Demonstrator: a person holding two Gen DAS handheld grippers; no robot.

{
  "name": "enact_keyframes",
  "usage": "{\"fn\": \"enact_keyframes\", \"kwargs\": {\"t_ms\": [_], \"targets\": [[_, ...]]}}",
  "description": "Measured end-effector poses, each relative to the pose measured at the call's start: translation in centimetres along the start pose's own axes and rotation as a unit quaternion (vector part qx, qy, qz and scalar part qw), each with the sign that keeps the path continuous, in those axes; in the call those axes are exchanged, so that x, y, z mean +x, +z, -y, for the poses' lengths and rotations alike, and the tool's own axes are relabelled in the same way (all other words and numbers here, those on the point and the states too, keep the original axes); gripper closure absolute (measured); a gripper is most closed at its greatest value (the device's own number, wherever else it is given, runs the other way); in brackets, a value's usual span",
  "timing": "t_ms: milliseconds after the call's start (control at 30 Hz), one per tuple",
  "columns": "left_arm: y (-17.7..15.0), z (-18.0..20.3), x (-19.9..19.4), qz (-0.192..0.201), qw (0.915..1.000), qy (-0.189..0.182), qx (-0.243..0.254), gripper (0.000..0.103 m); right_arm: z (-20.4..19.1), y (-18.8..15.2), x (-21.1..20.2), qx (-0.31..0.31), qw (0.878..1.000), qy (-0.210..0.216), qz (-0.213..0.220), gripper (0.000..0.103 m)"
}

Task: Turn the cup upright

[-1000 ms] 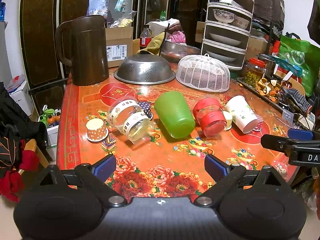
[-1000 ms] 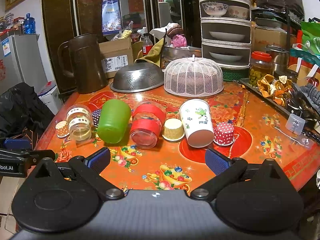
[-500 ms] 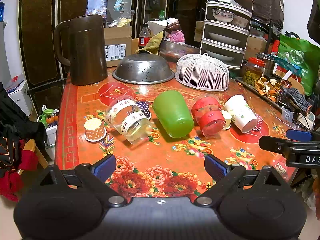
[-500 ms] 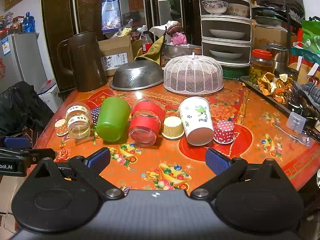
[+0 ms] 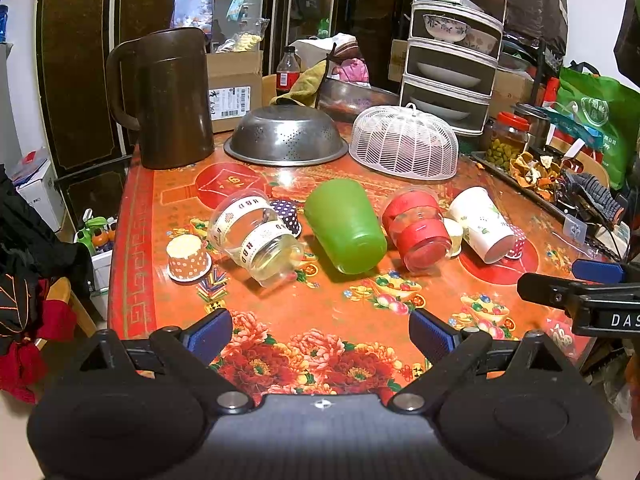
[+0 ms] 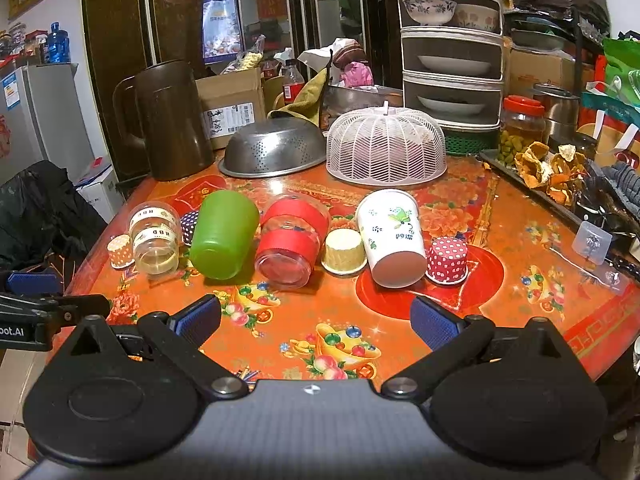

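Observation:
Several cups lie on their sides in a row on the red floral table: a clear cup with white bands, a green cup, a clear cup with red bands and a white paper cup. They also show in the right wrist view: clear, green, red-banded, white. My left gripper is open and empty, short of the cups. My right gripper is open and empty, short of the cups.
Small paper cupcake liners stand upside down among the cups: orange dotted, cream, red dotted. Behind stand a brown jug, an upturned steel colander and a white mesh food cover. A cluttered tray lies at right.
Both grippers have moved slightly closer to the row of cups. Nothing on the table has moved.

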State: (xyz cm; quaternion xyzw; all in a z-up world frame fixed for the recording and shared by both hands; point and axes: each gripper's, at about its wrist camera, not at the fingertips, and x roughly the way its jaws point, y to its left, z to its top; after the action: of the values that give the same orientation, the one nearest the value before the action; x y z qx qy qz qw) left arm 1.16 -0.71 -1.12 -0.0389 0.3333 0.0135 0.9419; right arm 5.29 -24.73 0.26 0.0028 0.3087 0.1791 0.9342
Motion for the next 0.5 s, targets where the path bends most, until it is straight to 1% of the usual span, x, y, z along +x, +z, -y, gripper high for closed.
{"fn": "enact_keyframes", "kwargs": {"t_ms": [500], "targets": [[-0.14,0.05,0.44,-0.001,1.0,-0.001,-0.001,0.006,-0.35,0.16,0.57,-0.004,1.0,0.0,-0.006,0.001]]}}
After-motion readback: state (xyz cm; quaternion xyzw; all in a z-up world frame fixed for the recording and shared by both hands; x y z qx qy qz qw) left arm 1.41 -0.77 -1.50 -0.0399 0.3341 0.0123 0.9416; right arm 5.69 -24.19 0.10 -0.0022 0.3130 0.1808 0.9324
